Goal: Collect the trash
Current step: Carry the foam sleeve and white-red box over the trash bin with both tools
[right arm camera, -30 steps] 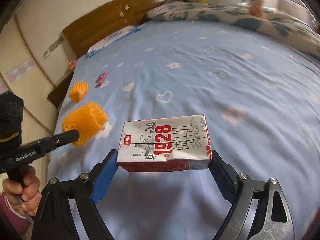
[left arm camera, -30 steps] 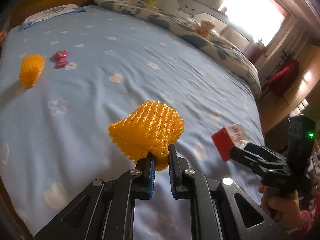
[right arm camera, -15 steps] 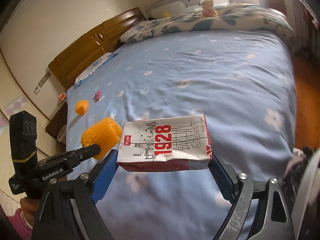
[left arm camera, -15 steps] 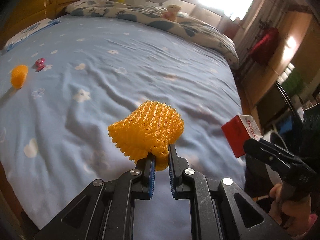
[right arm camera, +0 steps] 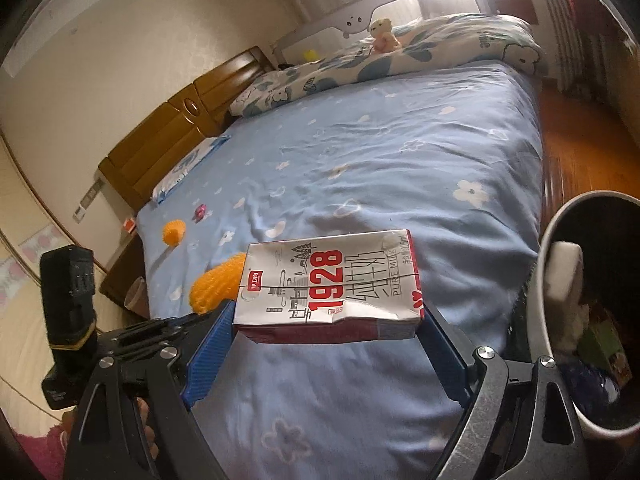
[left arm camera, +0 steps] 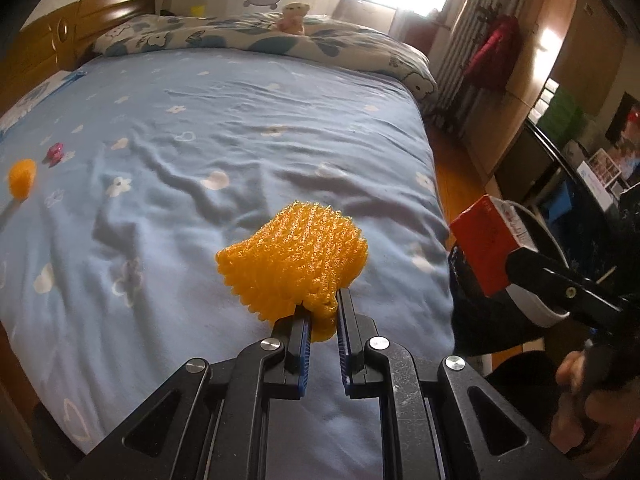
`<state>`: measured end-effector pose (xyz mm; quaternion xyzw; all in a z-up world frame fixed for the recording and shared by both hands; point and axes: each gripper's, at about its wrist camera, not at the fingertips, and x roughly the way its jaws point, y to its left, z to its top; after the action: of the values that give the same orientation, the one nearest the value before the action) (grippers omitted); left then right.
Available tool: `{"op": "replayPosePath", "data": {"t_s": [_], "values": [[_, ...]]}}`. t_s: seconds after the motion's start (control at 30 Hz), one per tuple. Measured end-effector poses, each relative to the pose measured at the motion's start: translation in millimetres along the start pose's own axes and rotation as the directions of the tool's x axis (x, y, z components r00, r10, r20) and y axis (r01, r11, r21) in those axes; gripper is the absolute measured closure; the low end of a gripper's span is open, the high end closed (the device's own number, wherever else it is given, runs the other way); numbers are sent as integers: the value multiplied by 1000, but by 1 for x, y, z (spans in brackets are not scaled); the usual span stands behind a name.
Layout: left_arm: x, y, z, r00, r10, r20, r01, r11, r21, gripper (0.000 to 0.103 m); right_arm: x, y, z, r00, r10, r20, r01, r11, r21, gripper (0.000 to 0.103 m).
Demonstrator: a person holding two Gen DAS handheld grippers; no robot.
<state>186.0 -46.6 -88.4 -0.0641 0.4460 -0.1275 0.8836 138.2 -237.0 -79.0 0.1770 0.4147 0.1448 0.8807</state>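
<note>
My left gripper is shut on an orange foam fruit net, held above the near part of the blue bed. My right gripper is shut on a white and red "1928" milk carton, held near the bed's right edge; the carton also shows in the left wrist view. A white-rimmed trash bin with a black liner and some rubbish in it stands on the floor just right of the carton. A second orange foam net and a pink wrapper lie far left on the bed.
The bed has a blue flowered sheet, a folded quilt and a small teddy at the far side. A wooden headboard stands at the left. Wooden floor and cabinets lie to the right.
Both grippers have swung right toward the bed's edge with their loads still held. The trash bin has come into the right wrist view.
</note>
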Motion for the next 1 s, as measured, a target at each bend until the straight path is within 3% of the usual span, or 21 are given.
{"op": "replayPosePath", "data": {"t_s": [0.43, 1.0], "values": [[7, -48, 0, 1000, -20, -20, 21, 996, 92, 93, -49, -28, -18, 998, -39, 56, 37, 998, 41, 14], [24, -106, 2, 996, -70, -47, 79, 970, 231, 93, -93, -71, -28, 986, -136, 91, 126, 986, 113, 14]]}}
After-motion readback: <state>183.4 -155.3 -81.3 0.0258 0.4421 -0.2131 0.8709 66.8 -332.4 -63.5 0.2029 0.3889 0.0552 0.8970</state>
